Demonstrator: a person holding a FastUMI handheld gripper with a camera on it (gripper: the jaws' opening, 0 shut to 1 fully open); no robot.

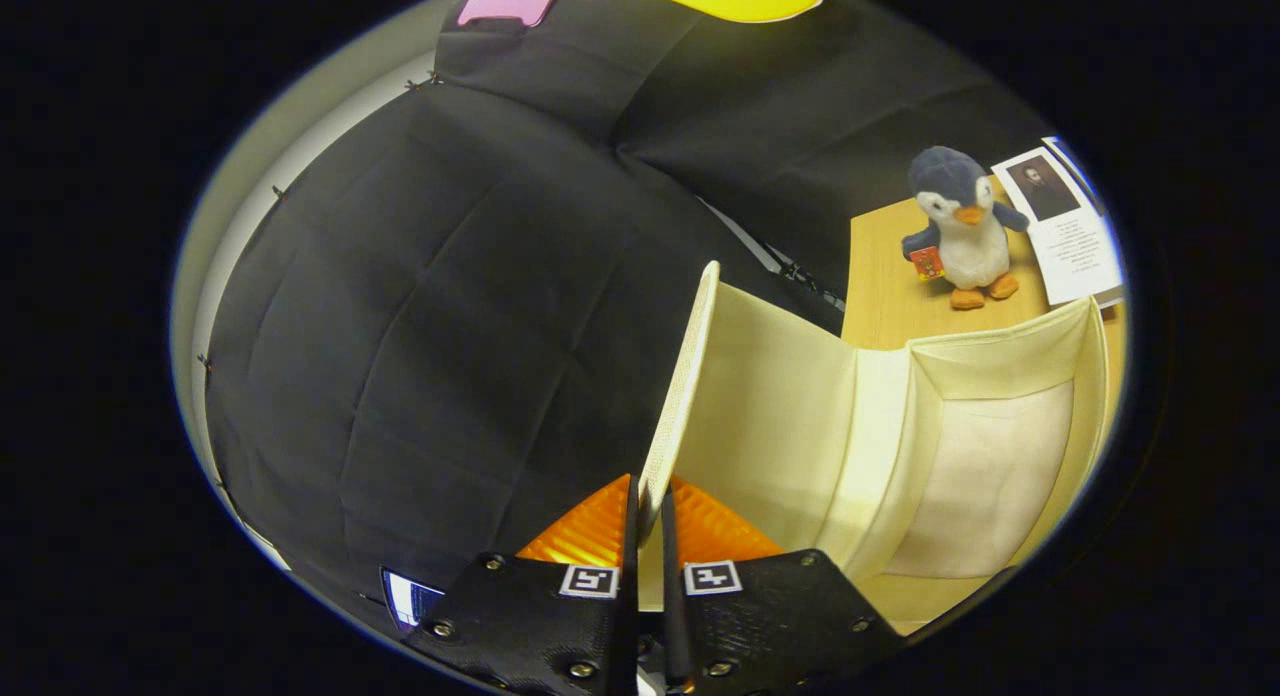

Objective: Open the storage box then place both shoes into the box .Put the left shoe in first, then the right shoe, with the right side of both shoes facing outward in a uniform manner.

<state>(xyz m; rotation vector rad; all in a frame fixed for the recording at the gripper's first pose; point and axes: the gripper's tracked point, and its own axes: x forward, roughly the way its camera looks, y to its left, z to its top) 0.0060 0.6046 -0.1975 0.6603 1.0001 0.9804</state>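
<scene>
Fingers (648,536) pinched together on storage box lid (690,376) edge, lid swung up and standing open. Box interior (985,476) to the right, no shoes inside. Plush penguin (962,228) on tabletop (885,296) beyond. Opening about done; both shoes left to place.

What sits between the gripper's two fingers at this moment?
The edge of the storage box's lid, lifted upright, runs down between the gripper fingers, which are closed on it. Beyond it in the gripper view the storage box stands open.
</scene>
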